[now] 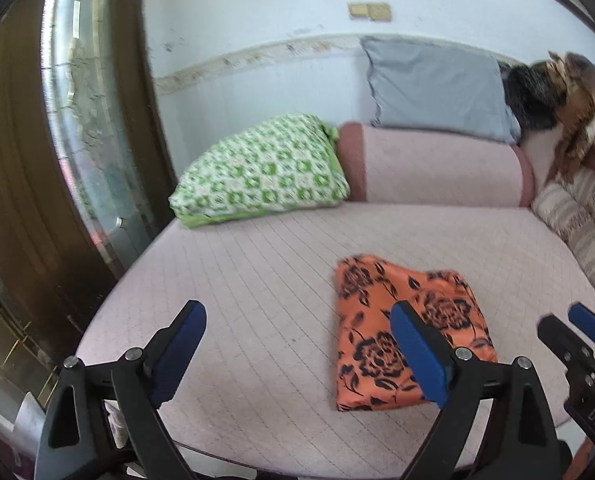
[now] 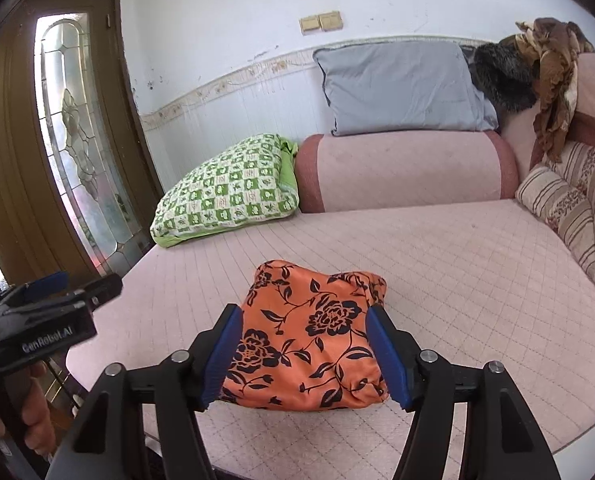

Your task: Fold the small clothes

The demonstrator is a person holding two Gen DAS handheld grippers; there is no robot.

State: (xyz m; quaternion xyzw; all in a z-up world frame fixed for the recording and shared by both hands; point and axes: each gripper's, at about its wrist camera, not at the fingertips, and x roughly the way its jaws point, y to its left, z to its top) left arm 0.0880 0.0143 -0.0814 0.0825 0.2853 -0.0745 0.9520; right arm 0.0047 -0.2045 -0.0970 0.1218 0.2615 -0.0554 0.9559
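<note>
An orange cloth with black flowers [image 1: 401,328] lies folded into a small packet on the pink quilted bed [image 1: 257,280]; it also shows in the right wrist view [image 2: 309,344]. My left gripper [image 1: 297,344] is open and empty, above the bed to the left of the cloth. My right gripper [image 2: 303,356] is open, its blue pads either side of the cloth's near part without holding it. The right gripper's tip also shows at the right edge of the left wrist view [image 1: 577,332], and the left gripper at the left edge of the right wrist view [image 2: 53,292].
A green checked pillow [image 2: 225,196] and a pink bolster [image 2: 405,172] lie at the head of the bed, with a grey pillow [image 2: 401,88] behind. Striped cushions [image 2: 569,208] line the right side. A wooden door with glass [image 2: 77,140] stands at left.
</note>
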